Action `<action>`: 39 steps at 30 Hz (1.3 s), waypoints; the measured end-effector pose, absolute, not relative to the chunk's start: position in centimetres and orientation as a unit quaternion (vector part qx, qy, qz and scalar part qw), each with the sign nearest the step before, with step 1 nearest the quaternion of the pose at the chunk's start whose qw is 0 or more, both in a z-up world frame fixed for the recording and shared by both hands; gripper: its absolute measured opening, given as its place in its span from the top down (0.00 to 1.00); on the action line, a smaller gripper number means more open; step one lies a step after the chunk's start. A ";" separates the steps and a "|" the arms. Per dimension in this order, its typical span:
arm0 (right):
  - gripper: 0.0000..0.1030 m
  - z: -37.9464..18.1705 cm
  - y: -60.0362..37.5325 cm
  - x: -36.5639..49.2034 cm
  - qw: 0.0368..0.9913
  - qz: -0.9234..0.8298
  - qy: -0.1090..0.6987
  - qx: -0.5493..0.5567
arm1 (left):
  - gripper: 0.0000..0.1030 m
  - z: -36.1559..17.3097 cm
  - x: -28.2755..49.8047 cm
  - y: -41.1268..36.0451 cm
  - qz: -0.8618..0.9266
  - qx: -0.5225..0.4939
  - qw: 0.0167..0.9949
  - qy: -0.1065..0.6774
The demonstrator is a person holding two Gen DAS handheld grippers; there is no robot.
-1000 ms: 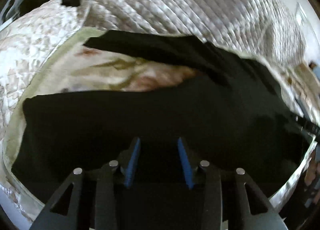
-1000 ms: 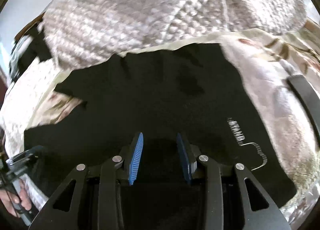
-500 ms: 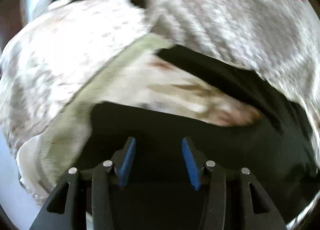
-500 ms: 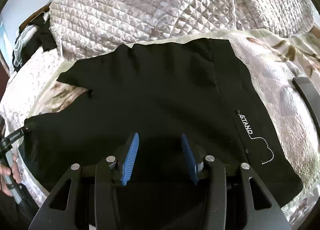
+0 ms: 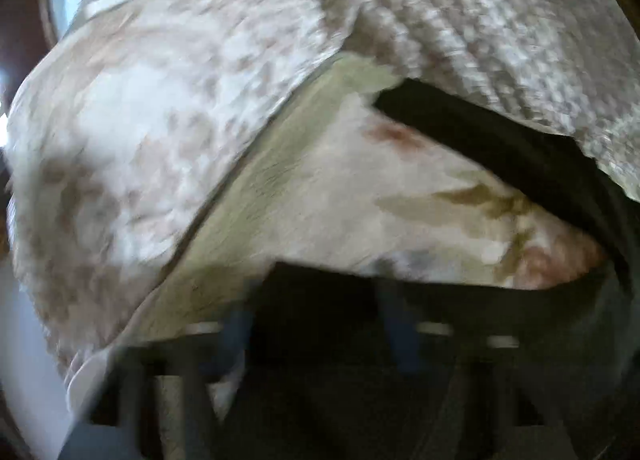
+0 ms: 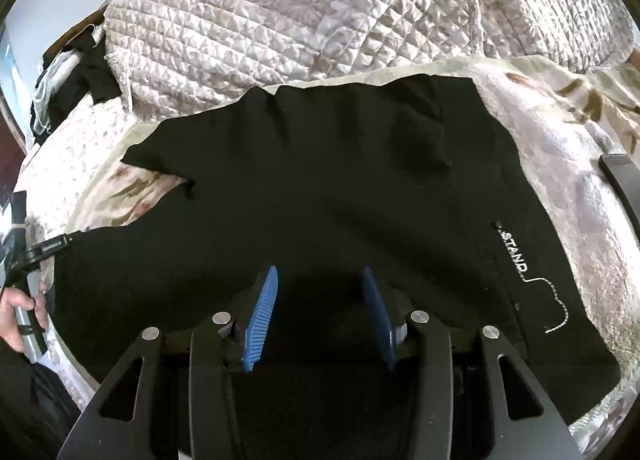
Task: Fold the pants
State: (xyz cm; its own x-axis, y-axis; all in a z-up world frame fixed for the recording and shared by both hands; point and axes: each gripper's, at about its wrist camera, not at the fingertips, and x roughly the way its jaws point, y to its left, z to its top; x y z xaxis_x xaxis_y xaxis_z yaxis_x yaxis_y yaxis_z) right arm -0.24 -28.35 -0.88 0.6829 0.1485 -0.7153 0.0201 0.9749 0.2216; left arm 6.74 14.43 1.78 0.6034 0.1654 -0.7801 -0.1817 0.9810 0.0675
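Black pants (image 6: 320, 188) lie spread on a floral bedsheet (image 6: 580, 180), with white "STAND" lettering (image 6: 514, 252) near the waist at right. My right gripper (image 6: 320, 280) is open and empty, hovering over the waist area. In the blurred left wrist view, my left gripper (image 5: 320, 308) is open above the hem of the near leg (image 5: 460, 308); the far leg (image 5: 500, 148) runs up right. The left gripper (image 6: 52, 246) also shows at the near leg's hem in the right wrist view.
A quilted beige blanket (image 6: 320, 12) is bunched along the far side of the pants and another quilted pile (image 5: 140, 120) lies to the left. Dark clothes (image 6: 80, 76) sit at the far left. A black strap (image 6: 624, 184) lies at the right edge.
My left gripper has swung left along the near leg to its hem, with motion blur. My right gripper has risen slightly and steadied over the waist; both stay open.
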 end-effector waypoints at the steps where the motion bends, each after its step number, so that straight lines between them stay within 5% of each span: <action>1: 0.56 -0.9 -28.3 -0.1 0.911 0.037 0.398 0.105 | 0.86 1.8 6.9 14.2 0.102 -0.001 0.898 0.429; 5: 0.56 -1.0 -28.3 -0.1 0.910 0.040 0.398 0.107 | 0.96 3.5 6.3 14.5 0.122 -0.026 0.927 0.353; 10: 0.56 -0.9 -28.6 -0.1 0.909 0.040 0.398 0.115 | 0.90 4.2 6.1 15.7 0.172 -0.026 0.926 0.335; 12: 0.56 -0.8 -28.7 -0.1 0.910 0.043 0.396 0.116 | 0.84 3.5 5.9 16.8 0.180 -0.045 0.914 0.361; 14: 0.56 -0.7 -28.6 -0.2 0.911 0.046 0.394 0.116 | 0.59 3.6 5.1 17.7 0.180 -0.067 0.911 0.364; 19: 0.56 -0.3 -28.5 -0.5 0.913 0.053 0.388 0.119 | 0.34 5.6 0.8 18.2 0.186 -0.088 0.919 0.335; 25: 0.56 0.1 -28.3 -0.8 0.915 0.060 0.381 0.120 | 0.34 2.7 -3.6 16.5 0.128 -0.140 0.902 0.388; 30: 0.56 0.4 -28.3 -1.0 0.917 0.063 0.376 0.117 | 0.38 1.0 -2.1 16.0 0.134 -0.143 0.896 0.398; 33: 0.56 0.3 -28.3 -0.9 0.916 0.061 0.378 0.120 | 0.67 0.7 -0.9 15.6 0.151 -0.127 0.897 0.395; 34: 0.56 0.3 -28.2 -0.9 0.916 0.062 0.378 0.120 | 0.88 0.8 -0.7 15.5 0.154 -0.122 0.898 0.394; 35: 0.56 0.3 -28.2 -0.9 0.916 0.063 0.378 0.119 | 0.94 1.0 -0.6 15.4 0.153 -0.124 0.898 0.393; 39: 0.56 0.8 -28.4 -1.3 0.920 0.065 0.368 0.119 | 0.95 2.7 -2.5 15.6 0.200 -0.110 0.901 0.370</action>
